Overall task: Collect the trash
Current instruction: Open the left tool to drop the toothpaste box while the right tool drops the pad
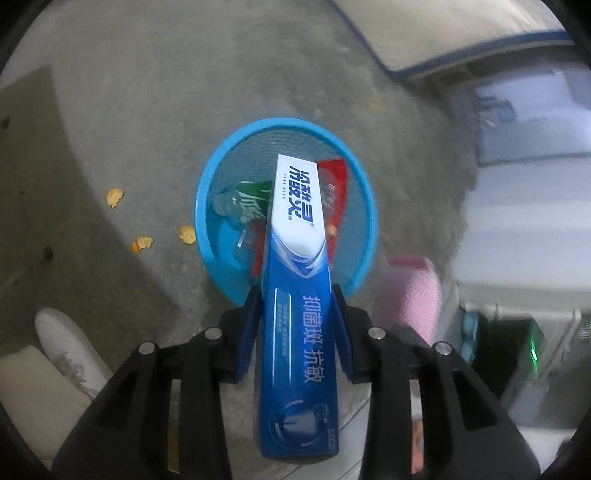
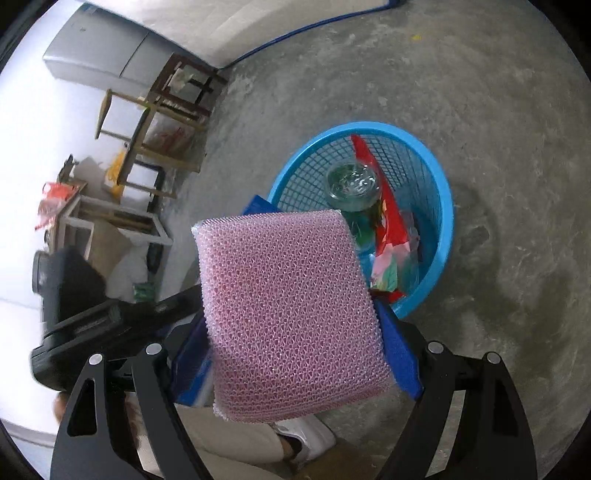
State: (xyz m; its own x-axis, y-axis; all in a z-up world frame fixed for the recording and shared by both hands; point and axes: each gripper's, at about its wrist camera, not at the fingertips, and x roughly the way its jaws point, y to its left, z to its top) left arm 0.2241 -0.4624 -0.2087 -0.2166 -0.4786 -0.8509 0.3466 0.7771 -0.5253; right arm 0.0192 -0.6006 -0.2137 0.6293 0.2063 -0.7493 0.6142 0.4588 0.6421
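I see a rough grey concrete floor (image 2: 480, 122) with darker stains on it and a few orange crumbs (image 1: 115, 197) scattered about. A pale mat with a blue edge (image 2: 295, 22) lies along the far side. By the white wall (image 2: 22, 155) stand some wooden stools (image 2: 162, 122), stacked and tipped, next to a grey cabinet (image 2: 99, 66). In my left view the right side is blurred; I think those are pale shelves or boxes (image 1: 524, 122). Light is soft and even.
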